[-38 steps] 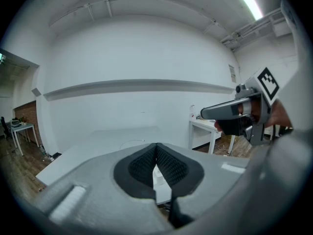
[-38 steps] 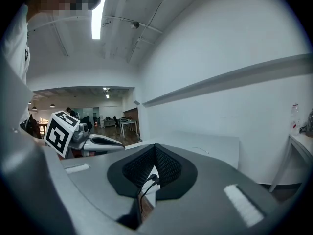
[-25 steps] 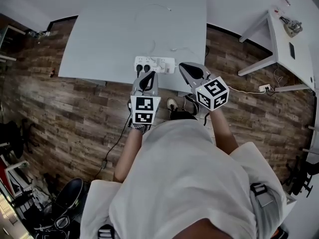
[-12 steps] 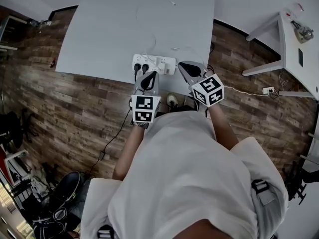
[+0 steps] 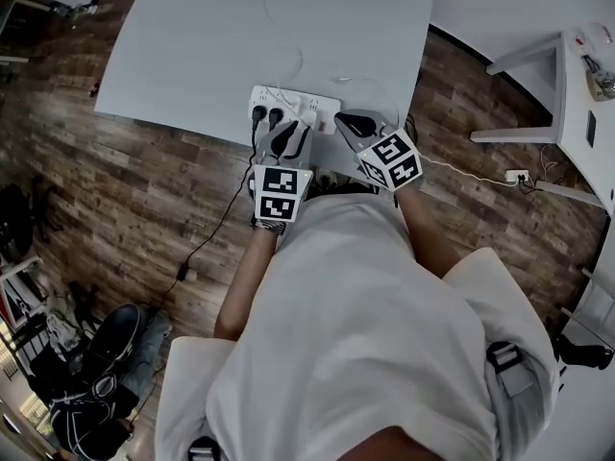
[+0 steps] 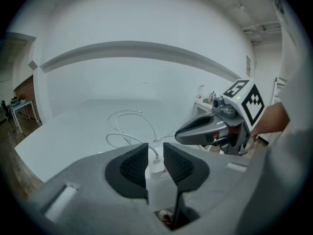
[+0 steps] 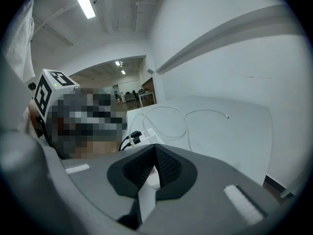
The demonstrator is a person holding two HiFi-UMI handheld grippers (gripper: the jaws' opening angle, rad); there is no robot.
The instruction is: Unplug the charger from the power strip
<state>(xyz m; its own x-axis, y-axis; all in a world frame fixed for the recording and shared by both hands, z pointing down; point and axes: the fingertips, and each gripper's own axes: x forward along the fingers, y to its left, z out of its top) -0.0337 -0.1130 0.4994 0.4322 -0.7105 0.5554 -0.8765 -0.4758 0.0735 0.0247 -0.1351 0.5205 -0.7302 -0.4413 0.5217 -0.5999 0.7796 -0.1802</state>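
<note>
Left gripper [image 6: 155,150]: jaws just been opening, narrow gap, pads not pressing. White charger [image 6: 156,168] between jaw tips, seated on power strip [image 5: 309,107]. Right gripper [image 7: 155,153]: jaws clenched together, strip ahead-left.

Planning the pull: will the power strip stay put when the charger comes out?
Probably not: the power strip seems to lie loose at the table edge, so it may slide or lift. The white cable lies in slack loops, so it likely adds little drag.
</note>
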